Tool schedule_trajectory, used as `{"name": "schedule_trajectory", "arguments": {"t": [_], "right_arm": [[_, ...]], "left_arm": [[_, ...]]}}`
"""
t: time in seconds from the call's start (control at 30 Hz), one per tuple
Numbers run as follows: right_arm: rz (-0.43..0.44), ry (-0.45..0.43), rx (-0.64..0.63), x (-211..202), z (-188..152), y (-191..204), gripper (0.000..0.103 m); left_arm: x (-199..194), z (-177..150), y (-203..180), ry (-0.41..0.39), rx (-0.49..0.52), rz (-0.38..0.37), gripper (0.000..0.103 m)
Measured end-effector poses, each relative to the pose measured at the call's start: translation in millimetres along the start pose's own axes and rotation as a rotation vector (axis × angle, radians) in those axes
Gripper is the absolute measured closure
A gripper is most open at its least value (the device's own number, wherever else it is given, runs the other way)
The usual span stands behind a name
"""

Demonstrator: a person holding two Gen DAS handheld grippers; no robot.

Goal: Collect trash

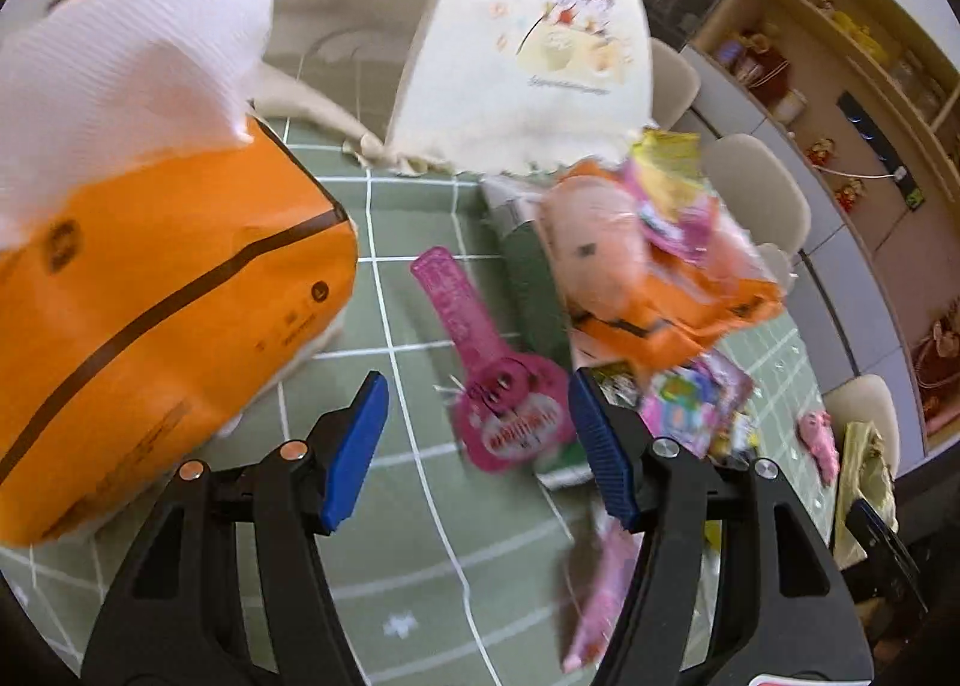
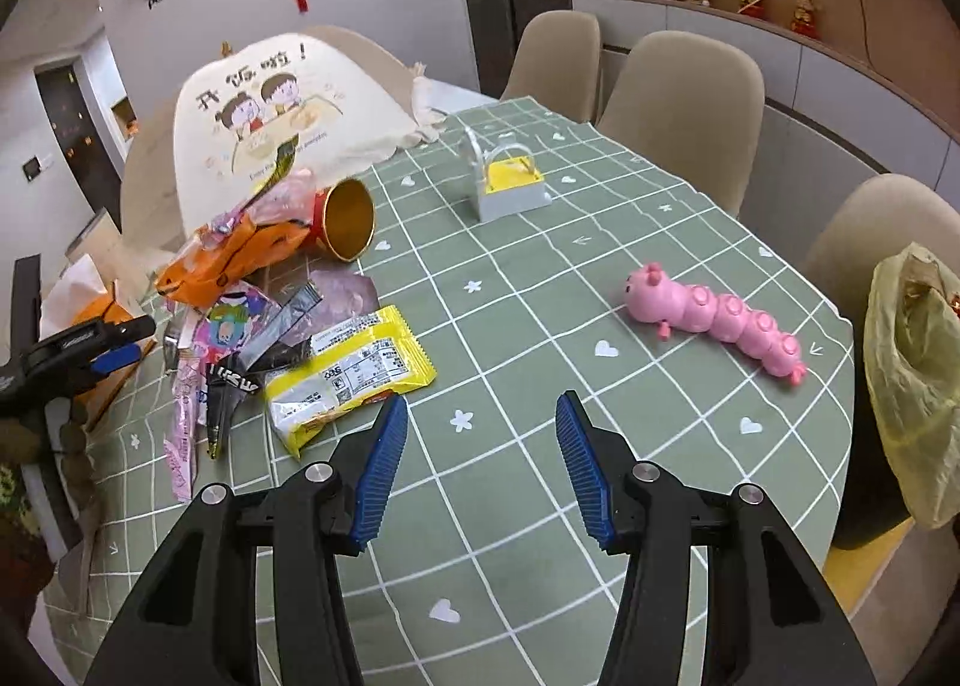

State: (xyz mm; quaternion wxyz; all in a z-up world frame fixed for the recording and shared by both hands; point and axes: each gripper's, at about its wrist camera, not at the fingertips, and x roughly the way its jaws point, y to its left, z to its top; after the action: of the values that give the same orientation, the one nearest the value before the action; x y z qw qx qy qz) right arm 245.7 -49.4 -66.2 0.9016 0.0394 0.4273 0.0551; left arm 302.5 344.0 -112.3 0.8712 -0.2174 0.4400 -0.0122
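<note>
Right tool spread, empty; yellow wrapper just left of it

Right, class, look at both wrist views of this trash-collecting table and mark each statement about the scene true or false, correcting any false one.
1. The right gripper holds the yellow snack wrapper. False: it is open and empty; the wrapper lies on the tablecloth beside it.
2. The pink caterpillar toy lies on the tablecloth. True.
3. The gold-lined cup stands upright. False: it lies on its side, mouth toward the camera.
4. A yellowish plastic bag hangs at the table's right edge. True.
5. The left gripper is open, with nothing between its pads. True.
</note>
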Motion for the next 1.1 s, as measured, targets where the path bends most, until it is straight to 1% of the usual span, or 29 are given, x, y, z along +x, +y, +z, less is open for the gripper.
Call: {"name": "schedule_trajectory", "arguments": {"t": [0.17, 0.23, 0.3, 0.4, 0.47, 0.53, 0.57, 0.67, 0.77, 0.8, 0.83, 0.87, 0.9, 0.97, 1.03, 1.07, 1.1], "right_arm": [[-0.01, 0.047, 0.0, 18.1, 0.5, 2.0, 0.054], [-0.002, 0.06, -0.008, 24.0, 0.2, 5.0, 0.054], [0.024, 0.07, -0.018, 30.4, 1.4, 11.6, 0.054], [0.074, 0.081, -0.02, 40.9, 3.9, 25.3, 0.054], [0.107, 0.088, -0.001, 50.1, 4.5, 35.3, 0.054], [0.131, 0.102, 0.029, 60.1, 5.5, 43.9, 0.054], [0.126, 0.106, 0.038, 66.4, 6.0, 49.4, 0.054], [0.054, 0.081, 0.051, 78.6, 10.5, 56.3, 0.054], [-0.001, 0.054, 0.048, 91.7, 20.4, 56.0, 0.054], [-0.015, 0.055, 0.042, 96.0, 23.3, 55.8, 0.054], [-0.007, 0.064, 0.043, 99.3, 25.1, 54.6, 0.054], [0.027, 0.079, 0.041, 102.1, 26.1, 53.5, 0.054], [0.047, 0.094, 0.025, 102.6, 25.3, 53.6, 0.054], [0.037, 0.099, -0.037, 97.9, 19.4, 54.5, 0.054], [-0.009, 0.078, -0.104, 88.8, 12.0, 51.5, 0.054], [-0.058, 0.061, -0.144, 82.0, 7.9, 48.0, 0.054], [-0.075, 0.055, -0.153, 78.0, 5.9, 45.2, 0.054]], "left_arm": [[23.8, 1.9, -11.9, 0.031, 0.044, -0.029, 0.047], [31.9, 5.0, -19.0, 0.053, 0.058, -0.041, 0.058], [36.6, 6.8, -26.6, 0.077, 0.075, -0.044, 0.077], [30.3, 2.2, -37.1, 0.076, 0.131, -0.052, 0.09], [23.3, -3.8, -43.4, 0.083, 0.172, -0.071, 0.094], [15.3, -11.5, -47.1, 0.095, 0.201, -0.092, 0.094], [12.4, -14.3, -49.0, 0.098, 0.211, -0.096, 0.094], [1.2, -23.6, -49.1, 0.109, 0.227, -0.121, 0.094], [-7.7, -28.8, -42.4, 0.116, 0.203, -0.139, 0.093], [-8.5, -29.8, -40.4, 0.116, 0.199, -0.136, 0.09], [-9.8, -30.2, -37.9, 0.116, 0.193, -0.132, 0.088], [-11.2, -30.5, -35.7, 0.114, 0.186, -0.126, 0.084], [-12.4, -30.4, -33.2, 0.112, 0.18, -0.122, 0.082], [-14.2, -30.8, -29.2, 0.112, 0.166, -0.119, 0.08], [-15.9, -31.5, -27.0, 0.111, 0.157, -0.119, 0.077], [-17.5, -32.9, -26.6, 0.11, 0.152, -0.121, 0.076], [-19.1, -34.8, -26.6, 0.109, 0.147, -0.121, 0.075]]}}
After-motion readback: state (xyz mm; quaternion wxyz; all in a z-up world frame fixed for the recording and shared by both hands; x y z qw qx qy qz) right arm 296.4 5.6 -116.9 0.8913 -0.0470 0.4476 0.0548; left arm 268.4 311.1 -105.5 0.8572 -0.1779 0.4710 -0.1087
